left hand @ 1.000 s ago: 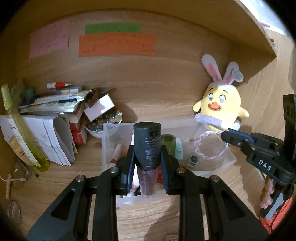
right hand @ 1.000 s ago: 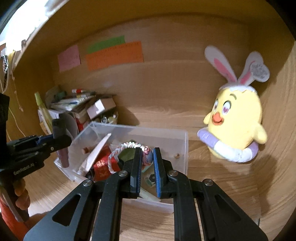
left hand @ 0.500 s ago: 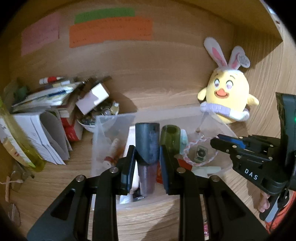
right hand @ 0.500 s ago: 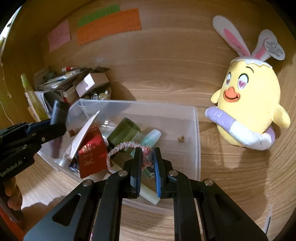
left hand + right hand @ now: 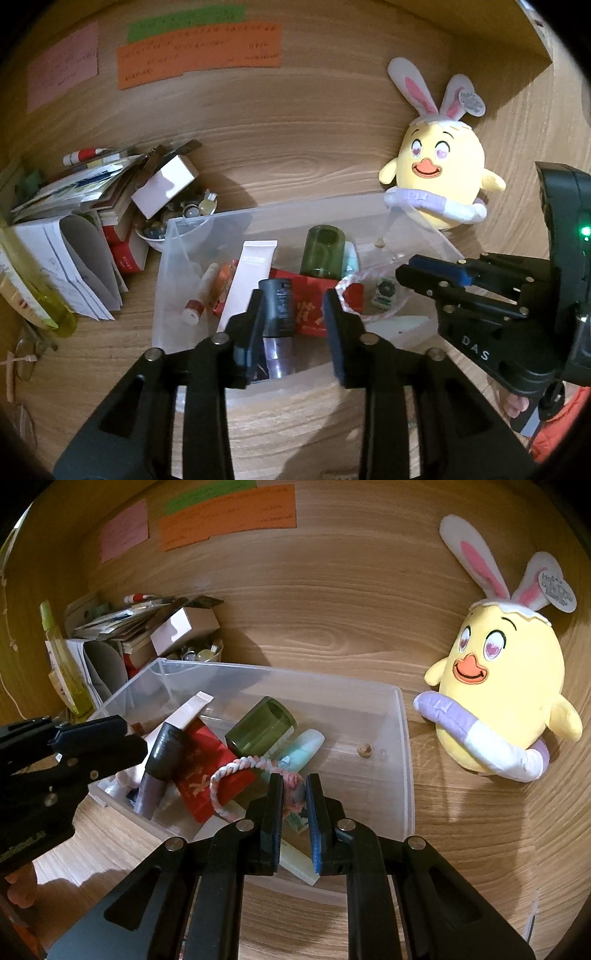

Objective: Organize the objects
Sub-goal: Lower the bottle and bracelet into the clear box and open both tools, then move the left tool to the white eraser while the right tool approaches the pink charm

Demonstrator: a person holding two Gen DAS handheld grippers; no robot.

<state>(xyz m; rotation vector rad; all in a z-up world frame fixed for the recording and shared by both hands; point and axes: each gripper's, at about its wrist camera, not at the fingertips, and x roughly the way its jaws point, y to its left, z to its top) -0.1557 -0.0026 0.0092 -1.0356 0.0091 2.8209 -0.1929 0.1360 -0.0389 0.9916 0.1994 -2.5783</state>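
A clear plastic bin (image 5: 295, 208) (image 5: 280, 674) sits on the wooden desk and holds a green jar (image 5: 321, 254) (image 5: 260, 731), a red packet (image 5: 207, 760) and a white tube (image 5: 251, 273). My left gripper (image 5: 294, 299) (image 5: 92, 738) hangs over the bin's near side and its jaws are opening. A dark-capped purple bottle (image 5: 279, 314) (image 5: 162, 760) stands in the bin between them, leaning on the left finger with a gap on the right. My right gripper (image 5: 294, 781) (image 5: 436, 273) is shut on a braided pink-and-white band (image 5: 236, 771) (image 5: 347, 284) just above the bin's contents.
A yellow plush chick with rabbit ears (image 5: 439, 173) (image 5: 498, 686) leans on the back wall right of the bin. Left of the bin are a pile of papers and books (image 5: 74, 206), a bowl of small items (image 5: 184, 218) and a yellow-green bottle (image 5: 33, 295).
Both grippers have come down toward the bin. The left jaws have spread and the bottle has sunk into the bin. The right gripper still pinches the braided band.
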